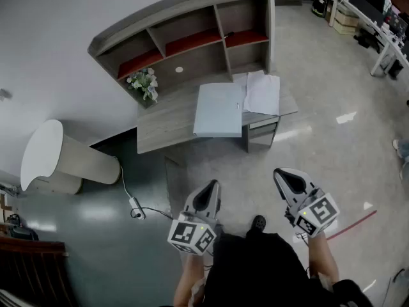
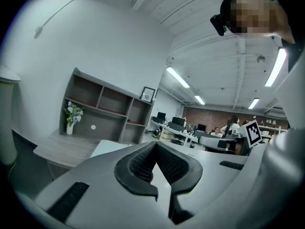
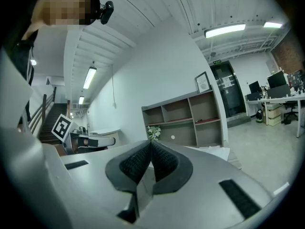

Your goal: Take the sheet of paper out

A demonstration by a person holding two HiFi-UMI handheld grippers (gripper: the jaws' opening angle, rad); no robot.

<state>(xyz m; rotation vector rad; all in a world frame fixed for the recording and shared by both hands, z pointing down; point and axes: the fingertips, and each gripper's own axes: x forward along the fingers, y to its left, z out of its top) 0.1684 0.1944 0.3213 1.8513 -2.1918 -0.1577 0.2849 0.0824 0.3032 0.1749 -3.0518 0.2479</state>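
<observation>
Paper (image 1: 262,93) is seen lying on the desk (image 1: 166,123) well ahead of the left gripper (image 1: 211,185) and right gripper (image 1: 282,173), whose jaws are held closed and empty, presumably because nothing is within reach yet.

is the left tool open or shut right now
Shut. In the left gripper view the left tool has its jaws meeting at the tip, with nothing between them.

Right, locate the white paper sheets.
The white paper sheets lie upper centre in the head view, on the grey wooden desk, right of the pale blue folder.
</observation>
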